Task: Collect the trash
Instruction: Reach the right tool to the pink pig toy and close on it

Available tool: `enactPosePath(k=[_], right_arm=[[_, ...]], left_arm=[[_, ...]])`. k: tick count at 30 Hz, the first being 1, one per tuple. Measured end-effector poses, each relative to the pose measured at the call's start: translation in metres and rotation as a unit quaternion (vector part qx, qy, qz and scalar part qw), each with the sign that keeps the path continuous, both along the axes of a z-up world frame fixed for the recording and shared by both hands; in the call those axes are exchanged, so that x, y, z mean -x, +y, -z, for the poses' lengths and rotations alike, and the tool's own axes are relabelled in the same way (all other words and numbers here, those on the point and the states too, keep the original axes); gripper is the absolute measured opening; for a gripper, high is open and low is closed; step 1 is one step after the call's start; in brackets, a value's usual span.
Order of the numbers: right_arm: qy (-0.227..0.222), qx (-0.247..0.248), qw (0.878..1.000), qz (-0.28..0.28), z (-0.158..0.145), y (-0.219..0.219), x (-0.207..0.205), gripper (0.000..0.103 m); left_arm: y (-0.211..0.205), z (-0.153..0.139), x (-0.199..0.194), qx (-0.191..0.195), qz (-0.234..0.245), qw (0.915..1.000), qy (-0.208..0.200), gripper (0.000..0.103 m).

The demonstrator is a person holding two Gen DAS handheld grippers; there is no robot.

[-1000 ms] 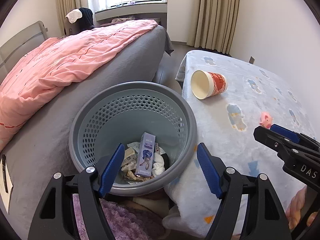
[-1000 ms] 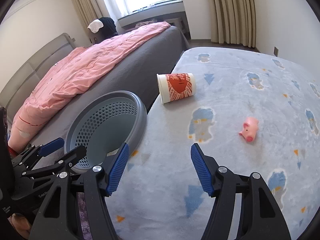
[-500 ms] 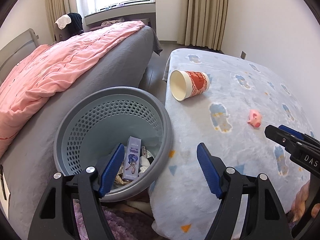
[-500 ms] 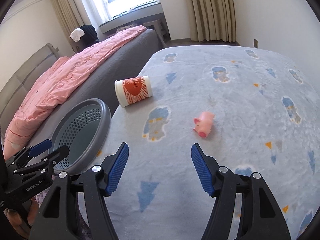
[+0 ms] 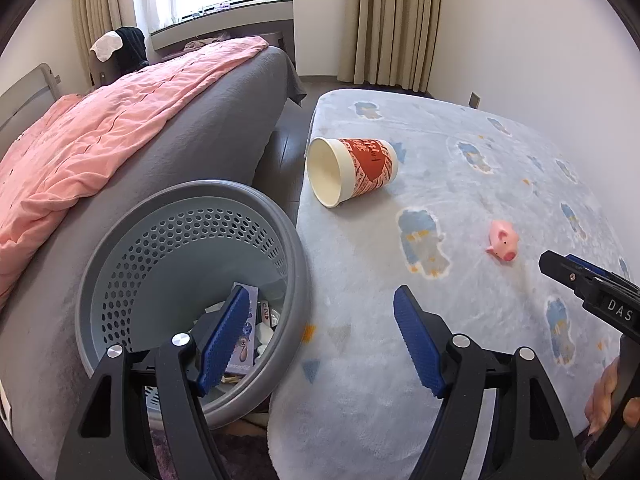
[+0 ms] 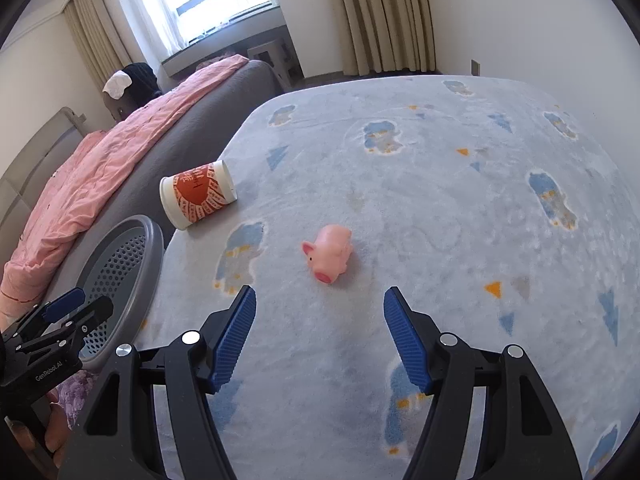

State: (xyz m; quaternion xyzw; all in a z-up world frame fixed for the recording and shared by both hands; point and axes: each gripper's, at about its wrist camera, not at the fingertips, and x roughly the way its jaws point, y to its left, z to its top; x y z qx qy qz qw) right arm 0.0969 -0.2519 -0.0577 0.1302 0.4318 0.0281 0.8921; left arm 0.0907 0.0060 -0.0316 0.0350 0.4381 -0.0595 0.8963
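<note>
Some trash already lies in the bin (image 5: 192, 264), while the cup (image 5: 352, 170) beside it waits, both claws released and empty.

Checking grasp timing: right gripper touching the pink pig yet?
Apart. Right wrist view shows blanket between the open right gripper and the pink pig.

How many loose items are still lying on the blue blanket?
2. A paper cup lies on its side near the blanket's edge beside the basket. A pink pig toy sits further in, just ahead of the right gripper. Blanket areas outside both views could hide more.
</note>
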Motion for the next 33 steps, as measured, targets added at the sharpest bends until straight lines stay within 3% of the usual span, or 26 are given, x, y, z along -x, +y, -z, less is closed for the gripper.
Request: enactPosePath(k=[26, 33], right_arm=[[0.041, 0.045, 0.998, 0.009, 0.044, 0.016, -0.065, 0.065], [0.041, 0.062, 0.997, 0.008, 0.045, 0.019, -0.068, 0.050]], left_arm=[[-0.013, 0.027, -0.047, 0.012, 0.004, 0.9999, 0.010, 0.072], [-0.017, 0.028, -0.051, 0.010, 0.002, 0.9999, 0.007, 0.072]])
